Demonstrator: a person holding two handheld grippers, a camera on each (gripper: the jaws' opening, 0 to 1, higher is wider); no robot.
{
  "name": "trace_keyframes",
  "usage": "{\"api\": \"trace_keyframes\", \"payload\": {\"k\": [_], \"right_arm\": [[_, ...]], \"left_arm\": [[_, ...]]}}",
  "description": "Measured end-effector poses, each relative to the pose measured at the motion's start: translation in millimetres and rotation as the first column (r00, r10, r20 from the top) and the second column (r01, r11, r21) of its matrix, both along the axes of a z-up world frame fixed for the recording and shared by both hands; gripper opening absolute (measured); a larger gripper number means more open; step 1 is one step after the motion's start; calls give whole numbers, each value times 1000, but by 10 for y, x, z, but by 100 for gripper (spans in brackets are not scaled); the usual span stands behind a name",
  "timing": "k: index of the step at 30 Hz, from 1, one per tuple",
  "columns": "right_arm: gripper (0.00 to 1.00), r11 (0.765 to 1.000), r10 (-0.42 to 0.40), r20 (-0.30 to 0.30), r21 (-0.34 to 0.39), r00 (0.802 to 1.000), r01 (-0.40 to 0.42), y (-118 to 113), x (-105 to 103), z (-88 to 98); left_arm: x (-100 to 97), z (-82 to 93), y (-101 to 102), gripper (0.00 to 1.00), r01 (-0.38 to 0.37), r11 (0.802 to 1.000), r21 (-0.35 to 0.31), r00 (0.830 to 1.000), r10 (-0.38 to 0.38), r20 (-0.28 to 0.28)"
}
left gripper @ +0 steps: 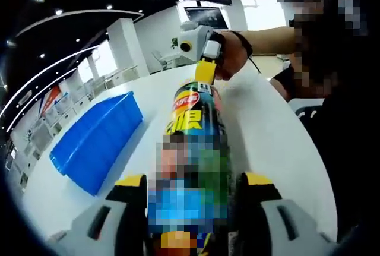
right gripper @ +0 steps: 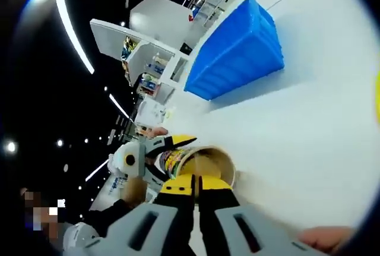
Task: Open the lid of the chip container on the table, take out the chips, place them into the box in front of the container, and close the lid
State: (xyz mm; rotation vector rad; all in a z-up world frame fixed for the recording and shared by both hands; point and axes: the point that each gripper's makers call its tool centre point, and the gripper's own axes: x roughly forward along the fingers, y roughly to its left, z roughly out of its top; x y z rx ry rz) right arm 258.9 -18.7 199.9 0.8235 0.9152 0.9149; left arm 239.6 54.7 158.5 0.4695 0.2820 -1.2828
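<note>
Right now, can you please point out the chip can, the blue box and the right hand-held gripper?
chip can (left gripper: pixel 193 119), left gripper view, on its printed side.
blue box (right gripper: pixel 237 51), right gripper view, on its ribbed side wall.
right hand-held gripper (left gripper: pixel 205 73), left gripper view, on its yellow tips at the can's top.

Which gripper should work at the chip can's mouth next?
Right. The left gripper is clamped round the chip can, steadying it, while the right gripper has its closed tips at the mouth, so it likely needs the least repositioning.

Left gripper (left gripper: pixel 193 193) jaws clamped round the chip container (left gripper: pixel 196 149), right gripper (right gripper: pixel 195 187) jaws closed at its rim
</note>
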Motion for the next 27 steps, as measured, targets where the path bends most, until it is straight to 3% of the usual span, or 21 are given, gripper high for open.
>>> {"api": "trace_keyframes", "payload": {"k": [4, 8, 11, 13, 17, 20, 27], "right_arm": [[3, 999, -13, 125, -37, 992, 18, 49, 18, 330], [4, 1000, 19, 215, -9, 976, -17, 222, -16, 814], [1, 999, 28, 288, -22, 957, -23, 378, 7, 1090], [1, 995, 72, 301, -82, 951, -50, 456, -17, 1155], [1, 991, 124, 326, -96, 937, -98, 664, -109, 1278], [0, 980, 162, 373, -167, 913, -106, 768, -147, 1313], [1, 973, 194, 373, -194, 907, -129, 888, -168, 1344]], "left_arm": [[-4, 140, -68, 64, -16, 992, -125, 999, 12, -36], [14, 298, -146, 64, -40, 968, -247, 998, 28, -49], [-30, 325, -219, 64, -13, 961, -277, 1000, 10, -14], [-43, 335, -269, 64, -21, 957, -288, 1000, 19, -9], [-65, 346, -317, 64, -25, 937, -350, 999, 14, -33], [-52, 348, -312, 64, -32, 931, -364, 999, 22, -31], [-64, 363, -304, 64, -16, 922, -387, 1000, 6, -28]]}}
